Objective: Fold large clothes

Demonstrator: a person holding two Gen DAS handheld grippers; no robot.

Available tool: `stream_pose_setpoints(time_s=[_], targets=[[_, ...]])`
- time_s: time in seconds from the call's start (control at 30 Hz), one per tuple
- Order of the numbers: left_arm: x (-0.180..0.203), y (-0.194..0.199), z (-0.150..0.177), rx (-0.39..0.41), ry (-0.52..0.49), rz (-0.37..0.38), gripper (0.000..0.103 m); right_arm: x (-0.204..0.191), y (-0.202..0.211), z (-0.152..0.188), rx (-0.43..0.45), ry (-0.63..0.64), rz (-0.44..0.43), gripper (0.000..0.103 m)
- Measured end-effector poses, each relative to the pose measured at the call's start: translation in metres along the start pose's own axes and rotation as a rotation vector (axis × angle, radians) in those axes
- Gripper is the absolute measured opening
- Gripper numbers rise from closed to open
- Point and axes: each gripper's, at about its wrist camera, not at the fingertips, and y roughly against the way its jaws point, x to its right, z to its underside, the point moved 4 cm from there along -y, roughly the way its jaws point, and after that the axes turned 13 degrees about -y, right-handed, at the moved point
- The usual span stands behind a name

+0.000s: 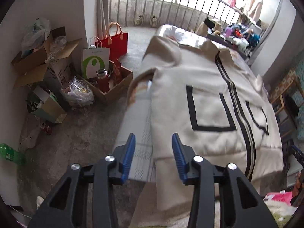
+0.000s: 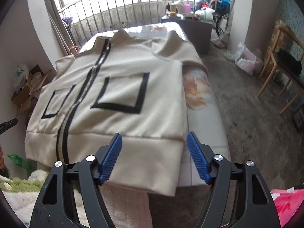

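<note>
A cream jacket (image 1: pixel 205 102) (image 2: pixel 117 87) with a black-edged zip and two black-outlined pockets lies front up on a narrow padded table (image 1: pixel 136 117) (image 2: pixel 207 125). Both sleeves are folded in over its sides. My left gripper (image 1: pixel 153 142) hovers above the jacket's near left hem corner, jaws open, nothing between the blue pads (image 1: pixel 129 152). My right gripper (image 2: pixel 154 142) hangs over the near right hem corner, jaws spread wide, also empty. The hem band hangs a little over the table's near end.
Cardboard boxes (image 1: pixel 38 62), paper bags (image 1: pixel 95 62) and a red bottle (image 1: pixel 103 79) crowd the floor left of the table. A wooden chair (image 2: pixel 281 76) and a plastic bag (image 2: pixel 245 58) stand on the right. A railing (image 2: pixel 133 9) and a cluttered dark cabinet (image 2: pixel 191 28) lie beyond.
</note>
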Motion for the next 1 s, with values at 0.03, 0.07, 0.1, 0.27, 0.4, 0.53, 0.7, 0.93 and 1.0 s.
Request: stream_pose_setpoints(time_s=[0.03, 0.07, 0.1, 0.27, 0.4, 0.53, 0.7, 0.93, 1.0], targets=[[-0.008, -0.001, -0.01, 0.022, 0.019, -0.003, 0.048, -0.015, -0.002, -0.01, 0.015, 0.021, -0.024, 0.076], [-0.016, -0.003, -0.02, 0.045, 0.043, -0.004, 0.051, -0.03, -0.006, -0.019, 0.024, 0.04, -0.052, 0.083], [-0.028, -0.009, -0.028, 0.064, 0.072, -0.003, 0.052, -0.045, -0.012, -0.027, 0.028, 0.059, -0.078, 0.086], [-0.089, -0.066, -0.05, 0.044, 0.279, 0.102, 0.054, -0.13, -0.066, -0.055, -0.021, 0.178, -0.145, 0.086], [-0.139, -0.128, -0.037, -0.014, 0.559, 0.283, 0.054, -0.182, -0.113, -0.061, -0.112, 0.212, -0.187, 0.086], [-0.167, -0.196, 0.001, -0.105, 0.875, 0.536, 0.056, -0.21, -0.144, -0.058, -0.176, 0.251, -0.163, 0.086], [-0.161, -0.266, 0.056, -0.186, 1.202, 0.803, 0.063, -0.217, -0.168, -0.054, -0.242, 0.264, -0.103, 0.086], [-0.144, -0.323, 0.106, -0.195, 1.59, 1.033, 0.068, -0.219, -0.19, -0.05, -0.305, 0.276, -0.03, 0.086], [-0.143, -0.335, 0.101, -0.204, 1.587, 1.06, 0.072, -0.221, -0.196, -0.05, -0.311, 0.288, -0.015, 0.086]])
